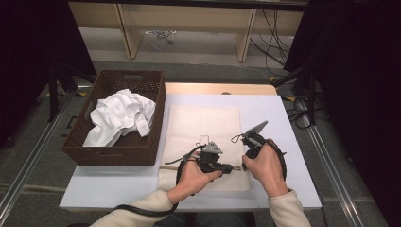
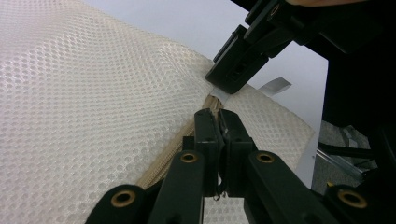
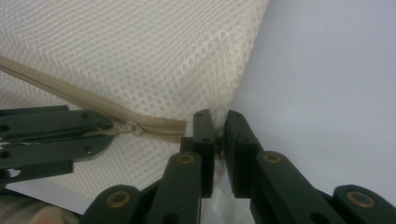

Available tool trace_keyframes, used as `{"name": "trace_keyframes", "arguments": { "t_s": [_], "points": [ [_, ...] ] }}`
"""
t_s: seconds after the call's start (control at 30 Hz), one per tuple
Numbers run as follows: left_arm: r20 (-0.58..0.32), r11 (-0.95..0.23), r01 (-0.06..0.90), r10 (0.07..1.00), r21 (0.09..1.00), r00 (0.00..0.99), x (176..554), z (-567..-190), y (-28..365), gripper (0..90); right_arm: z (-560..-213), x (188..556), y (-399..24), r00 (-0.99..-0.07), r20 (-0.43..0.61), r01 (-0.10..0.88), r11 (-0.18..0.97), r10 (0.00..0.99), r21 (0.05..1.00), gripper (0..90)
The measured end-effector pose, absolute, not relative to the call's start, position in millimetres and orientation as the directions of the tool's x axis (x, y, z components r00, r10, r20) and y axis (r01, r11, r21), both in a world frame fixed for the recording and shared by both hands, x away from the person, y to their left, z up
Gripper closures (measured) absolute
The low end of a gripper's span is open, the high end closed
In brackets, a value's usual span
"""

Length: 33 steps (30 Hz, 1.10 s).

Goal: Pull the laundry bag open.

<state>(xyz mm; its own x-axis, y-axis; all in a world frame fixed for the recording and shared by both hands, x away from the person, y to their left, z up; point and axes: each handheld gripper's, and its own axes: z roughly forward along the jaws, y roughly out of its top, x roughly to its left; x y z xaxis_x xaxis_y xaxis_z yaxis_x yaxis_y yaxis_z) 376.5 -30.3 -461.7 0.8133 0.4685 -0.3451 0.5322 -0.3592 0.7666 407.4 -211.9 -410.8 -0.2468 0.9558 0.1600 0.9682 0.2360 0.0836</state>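
A cream mesh bag (image 1: 203,127) lies flat on the white table (image 1: 118,184), its tan zipper (image 3: 70,95) running along the near edge. My left gripper (image 2: 218,114) is shut on the zipper pull (image 3: 127,129), close to the zipper's right end. My right gripper (image 3: 218,119) is shut on the bag's edge at the near right corner, just past the zipper's end. The two grippers nearly meet there, the left gripper (image 1: 228,168) coming in from the left and the right gripper (image 1: 244,162) from the right. A small white label (image 2: 275,85) sticks out by the right gripper's jaws.
A dark woven basket (image 1: 118,156) stands at the table's left with a crumpled white cloth (image 1: 123,116) in it. Bare white tabletop lies in front of the basket and to the right of the bag. Beyond the table are a wooden frame and cables on the floor.
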Motion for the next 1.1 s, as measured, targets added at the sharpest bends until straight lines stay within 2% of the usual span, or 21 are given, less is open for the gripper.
{"name": "trace_keyframes", "arguments": {
  "t_s": [0.03,0.07,0.2,0.4,0.67,1.1],
  "points": [
    [-0.348,-0.357,0.533,0.466,0.767,0.813,376.5,-461.7,-29.8,86.9,-411.8,408.1,-212.7,-0.264,0.154,0.963,0.252,0.952,0.094,84.7],
    [-0.339,-0.362,0.528,0.470,0.768,0.815,376.2,-461.1,-29.1,86.9,-412.0,407.1,-210.0,-0.244,0.120,0.968,0.233,0.962,0.099,84.7],
    [-0.348,-0.353,0.535,0.471,0.768,0.811,375.8,-461.2,-28.9,86.9,-412.8,408.3,-212.6,-0.279,0.136,0.959,0.267,0.951,0.098,84.7],
    [-0.335,-0.367,0.526,0.470,0.768,0.817,376.5,-459.9,-27.9,86.9,-413.1,408.5,-212.9,-0.282,0.147,0.958,0.270,0.948,0.099,84.7],
    [-0.341,-0.362,0.532,0.474,0.765,0.812,376.6,-459.1,-24.5,86.9,-413.2,407.3,-207.9,-0.224,0.122,0.972,0.214,0.967,0.094,84.7],
    [-0.347,-0.353,0.540,0.481,0.764,0.805,376.2,-457.8,-20.4,86.9,-414.5,408.1,-208.9,-0.243,0.107,0.968,0.234,0.964,0.096,84.7]
  ]
}}
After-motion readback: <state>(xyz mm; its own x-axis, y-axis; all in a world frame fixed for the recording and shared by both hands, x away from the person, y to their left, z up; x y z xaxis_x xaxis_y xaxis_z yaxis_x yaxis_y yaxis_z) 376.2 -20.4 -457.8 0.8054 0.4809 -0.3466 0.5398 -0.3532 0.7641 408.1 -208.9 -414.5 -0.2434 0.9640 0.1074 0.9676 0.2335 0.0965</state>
